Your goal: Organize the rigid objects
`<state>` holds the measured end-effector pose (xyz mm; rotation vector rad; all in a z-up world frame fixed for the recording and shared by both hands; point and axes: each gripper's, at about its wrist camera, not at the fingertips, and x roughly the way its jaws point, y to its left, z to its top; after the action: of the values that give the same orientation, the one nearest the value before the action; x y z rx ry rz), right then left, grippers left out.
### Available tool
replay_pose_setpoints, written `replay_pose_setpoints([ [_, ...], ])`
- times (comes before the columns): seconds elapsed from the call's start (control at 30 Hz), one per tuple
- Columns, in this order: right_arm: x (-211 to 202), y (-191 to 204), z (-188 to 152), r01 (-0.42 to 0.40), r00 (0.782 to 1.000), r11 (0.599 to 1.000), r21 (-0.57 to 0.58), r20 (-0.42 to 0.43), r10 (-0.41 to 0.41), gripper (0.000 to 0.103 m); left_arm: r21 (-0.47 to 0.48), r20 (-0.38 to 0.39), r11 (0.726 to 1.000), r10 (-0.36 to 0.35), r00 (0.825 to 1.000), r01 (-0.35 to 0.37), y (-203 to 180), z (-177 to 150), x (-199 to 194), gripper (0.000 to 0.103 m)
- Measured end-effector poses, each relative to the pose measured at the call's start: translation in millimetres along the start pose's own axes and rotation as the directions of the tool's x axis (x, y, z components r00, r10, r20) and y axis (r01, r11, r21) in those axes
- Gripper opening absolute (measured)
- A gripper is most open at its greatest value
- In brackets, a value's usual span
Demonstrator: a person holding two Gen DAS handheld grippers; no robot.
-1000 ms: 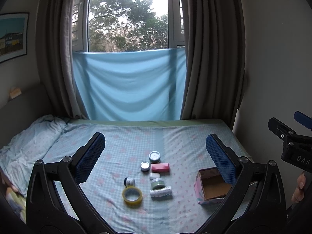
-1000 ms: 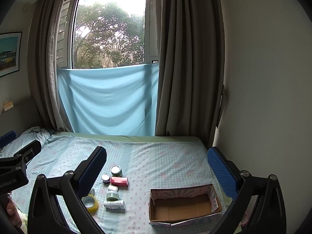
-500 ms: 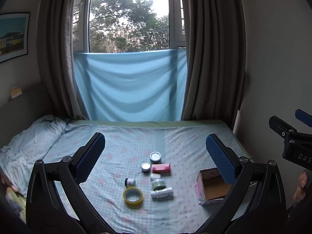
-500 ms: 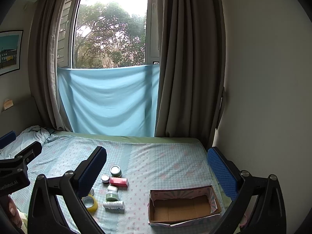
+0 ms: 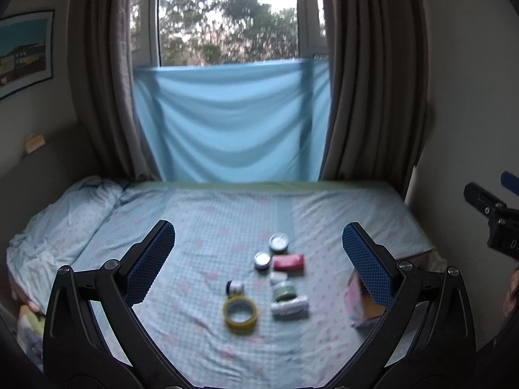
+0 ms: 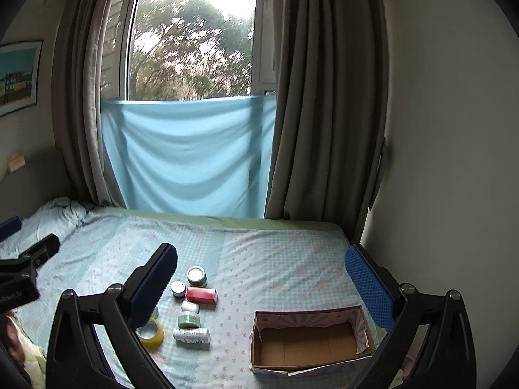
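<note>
Where curtains hang, checked bedsheet [image 6: 279, 259]

Little here reads clearly. On my left gripper [image 6: 19, 278], seen from the right wrist, part of a white word ends in "obot.AI". My right gripper [image 5: 499, 227] shows a lone "D". The white bottle's [image 6: 191, 335] label is too blurred.

Each claw is a black plastic frame whose two curved arms end in long fingers faced with blue cross-hatched pads [image 5: 152, 259], with round silver screws at the joints. The left claw [image 5: 259, 261] and the right claw [image 6: 261, 278] match; white lettering, partly cut off, marks the black body.
</note>
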<state>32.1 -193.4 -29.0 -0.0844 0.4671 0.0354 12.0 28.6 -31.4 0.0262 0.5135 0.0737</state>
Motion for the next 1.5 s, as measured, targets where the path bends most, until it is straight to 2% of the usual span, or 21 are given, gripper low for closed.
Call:
replay_pose_setpoints([
  [0.1,26.6,13.1,-5.9,-0.015,0.999,1.0,-0.018,-0.046,0.015,0.103,-0.001,-0.065,1.0,0.004,0.998,-0.004,18.2,-12.0,23.3,0.103],
  [0.27,71.5,36.9,-16.5,-0.051,0.986,0.998,0.035,-0.16,0.056,0.103,-0.036,-0.186,0.999,-0.018,0.982,0.012,56.4,-38.8,77.6,0.103],
  [0.43,129.0,72.1,-32.5,-0.045,0.949,0.996,0.079,-0.308,0.067,0.103,-0.051,-0.321,0.996,-0.08,0.944,0.067,95.3,-65.1,149.3,0.103],
  [0.5,154.6,85.7,-43.4,-0.051,0.931,0.995,0.089,-0.357,0.079,0.103,-0.059,-0.381,0.994,-0.11,0.918,0.094,110.1,-78.7,186.6,0.103],
  [0.53,175.4,95.6,-54.4,-0.059,0.912,0.994,0.091,-0.4,0.091,0.103,-0.067,-0.404,0.992,-0.123,0.907,0.105,115.2,-84.2,201.7,0.103],
  [0.6,202.3,108.5,-69.6,-0.063,0.883,0.995,0.083,-0.46,0.094,0.103,-0.097,-0.463,0.987,-0.159,0.872,0.129,127.5,-99.6,243.6,0.103],
  [0.63,224.8,117.6,-82.7,-0.073,0.855,0.994,0.087,-0.508,0.107,0.103,-0.109,-0.484,0.984,-0.174,0.858,0.137,132.1,-107.1,261.9,0.103],
  [0.7,249.8,128.7,-99.5,-0.096,0.818,0.989,0.11,-0.558,0.141,0.103,-0.128,-0.537,0.98,-0.2,0.82,0.155,139.7,-124.7,305.2,0.103],
  [0.73,268.5,134.2,-113.5,-0.109,0.783,0.986,0.129,-0.6,0.165,0.103,-0.133,-0.554,0.978,-0.209,0.806,0.162,140.8,-131.9,321.8,0.102],
  [0.83,310.0,149.9,-142.6,-0.131,0.707,0.981,0.143,-0.68,0.194,0.103,-0.14,-0.615,0.974,-0.225,0.756,0.176,141.6,-158.2,375.8,0.102],
  [0.9,329.7,157.4,-157.5,-0.147,0.665,0.978,0.146,-0.718,0.207,0.103,-0.133,-0.646,0.974,-0.227,0.728,0.185,135.8,-175.2,403.5,0.102],
  [0.93,344.2,162.2,-168.7,-0.156,0.634,0.977,0.145,-0.744,0.212,0.103,-0.127,-0.663,0.974,-0.224,0.714,0.188,131.0,-184.3,417.0,0.102],
  [1.03,376.5,173.6,-191.0,-0.167,0.576,0.977,0.133,-0.791,0.206,0.103,-0.135,-0.704,0.972,-0.23,0.672,0.192,121.2,-209.4,451.3,0.098],
  [1.07,391.3,177.2,-201.3,-0.171,0.547,0.975,0.139,-0.81,0.211,0.103,-0.145,-0.713,0.97,-0.238,0.659,0.193,119.1,-216.1,460.4,0.096],
  [1.13,409.8,182.5,-214.3,-0.184,0.503,0.971,0.154,-0.834,0.228,0.103,-0.157,-0.731,0.969,-0.244,0.637,0.191,114.0,-231.0,477.6,0.09],
  [1.2,424.7,188.1,-226.0,-0.192,0.475,0.97,0.15,-0.851,0.226,0.103,-0.164,-0.744,0.967,-0.252,0.618,0.197,108.4,-244.4,490.3,0.085],
  [1.27,440.3,192.8,-241.2,-0.2,0.427,0.971,0.132,-0.88,0.207,0.103,-0.155,-0.756,0.966,-0.25,0.605,0.206,101.9,-256.7,500.3,0.084],
  [1.4,459.3,194.8,-264.6,-0.195,0.356,0.971,0.136,-0.913,0.2,0.095,-0.165,-0.76,0.963,-0.261,0.595,0.212,93.4,-273.8,509.2,0.084],
  [1.43,461.7,194.7,-267.3,-0.192,0.35,0.971,0.139,-0.915,0.2,0.093,-0.182,-0.757,0.96,-0.274,0.593,0.212,93.4,-276.7,510.9,0.083],
  [1.47,463.5,194.6,-269.0,-0.19,0.346,0.972,0.141,-0.917,0.201,0.088,-0.192,-0.755,0.959,-0.28,0.592,0.208,93.5,-279.3,512.5,0.074],
  [1.5,466.1,194.7,-271.4,-0.187,0.336,0.972,0.144,-0.92,0.201,0.085,-0.189,-0.755,0.961,-0.272,0.596,0.2,93.5,-281.1,514.1,0.07],
])
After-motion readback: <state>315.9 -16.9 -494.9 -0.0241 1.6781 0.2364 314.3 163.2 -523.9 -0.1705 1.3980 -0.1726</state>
